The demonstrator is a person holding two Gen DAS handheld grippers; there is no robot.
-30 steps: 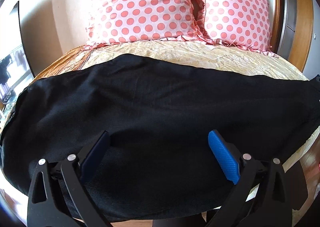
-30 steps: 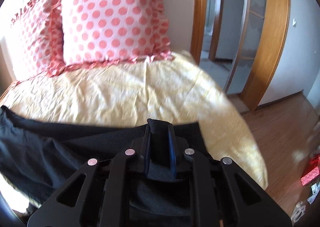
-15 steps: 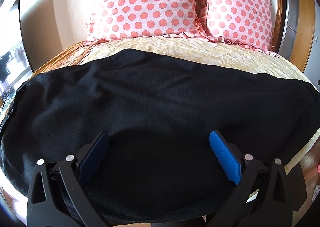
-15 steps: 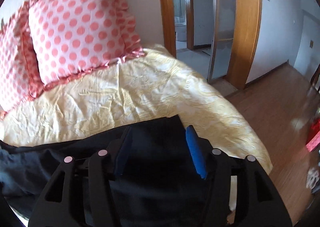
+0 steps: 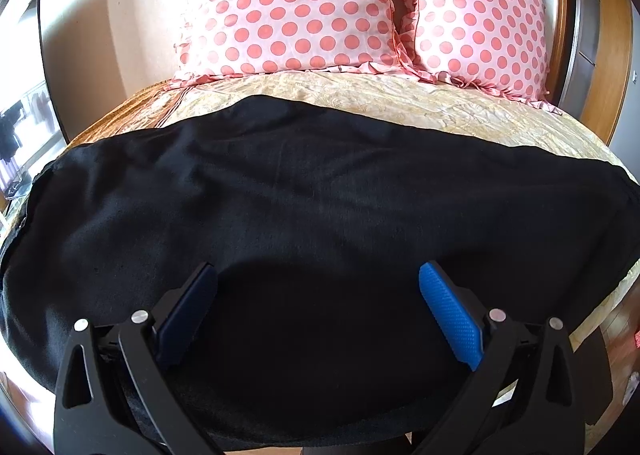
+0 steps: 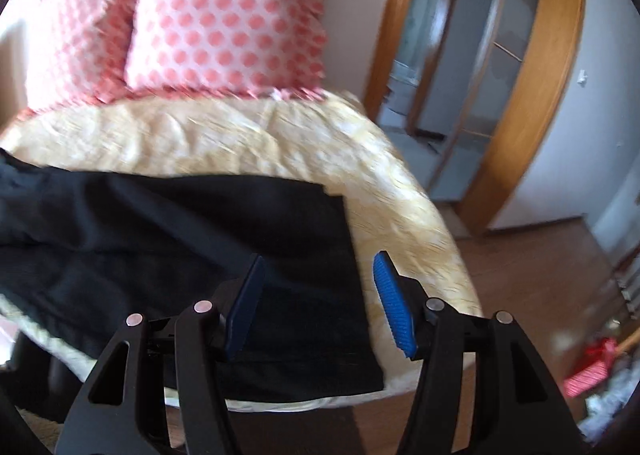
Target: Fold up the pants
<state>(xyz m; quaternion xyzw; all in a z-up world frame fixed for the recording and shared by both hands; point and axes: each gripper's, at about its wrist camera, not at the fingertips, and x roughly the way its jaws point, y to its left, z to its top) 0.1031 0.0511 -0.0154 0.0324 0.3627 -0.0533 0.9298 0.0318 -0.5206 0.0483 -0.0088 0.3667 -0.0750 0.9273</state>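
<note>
Black pants [image 5: 304, 215] lie spread across the yellow bedspread [image 5: 420, 103], running left to right. My left gripper [image 5: 318, 275] is open and empty, hovering over the near middle of the pants. In the right wrist view the pants' right end [image 6: 200, 255] lies flat with a straight edge near the bed's right side. My right gripper [image 6: 318, 267] is open and empty just above that end, its right finger [image 6: 394, 307] over the bedspread [image 6: 280, 135].
Two pink polka-dot pillows [image 5: 292, 3] lean at the head of the bed. A wooden door frame [image 6: 536, 95] and wood floor [image 6: 540, 275] lie to the right. Red clutter [image 6: 588, 367] sits on the floor at the far right.
My right gripper opened and let go of the pants' right end, which now lies flat on the bed. The left gripper stayed open, barely moving.
</note>
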